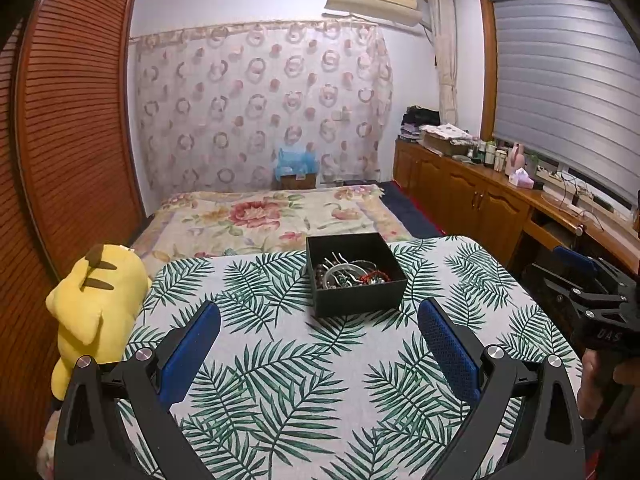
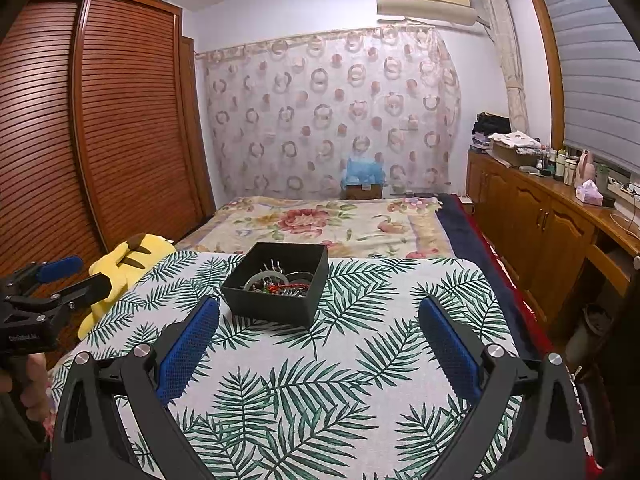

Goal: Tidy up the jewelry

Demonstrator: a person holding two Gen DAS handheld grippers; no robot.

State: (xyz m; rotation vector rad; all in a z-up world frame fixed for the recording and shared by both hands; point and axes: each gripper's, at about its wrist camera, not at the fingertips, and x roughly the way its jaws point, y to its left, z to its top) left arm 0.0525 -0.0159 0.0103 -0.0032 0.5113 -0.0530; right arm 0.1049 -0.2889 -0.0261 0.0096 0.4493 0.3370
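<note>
The jewelry (image 1: 352,274) is seen heaped in the black box (image 1: 356,300) on the leaf-print cloth (image 1: 280,380); none lies outside it. The left gripper (image 1: 320,344) and right gripper (image 2: 320,344) are held wide apart, empty, short of the box. Such a layout fits either sorting pending or pieces gathered in, so no move is prescribed.

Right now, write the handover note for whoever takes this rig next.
Left claw: open, empty, above the leaf-print cloth.
Right claw: open, empty, above the same cloth.
Black box: open, on the far part of the cloth, holding a tangle of jewelry: bangles, beads, a pronged metal piece.
Done: all visible jewelry is in the box, unsorted.
Left: whether more sorting is wanted, I cannot tell.
</note>
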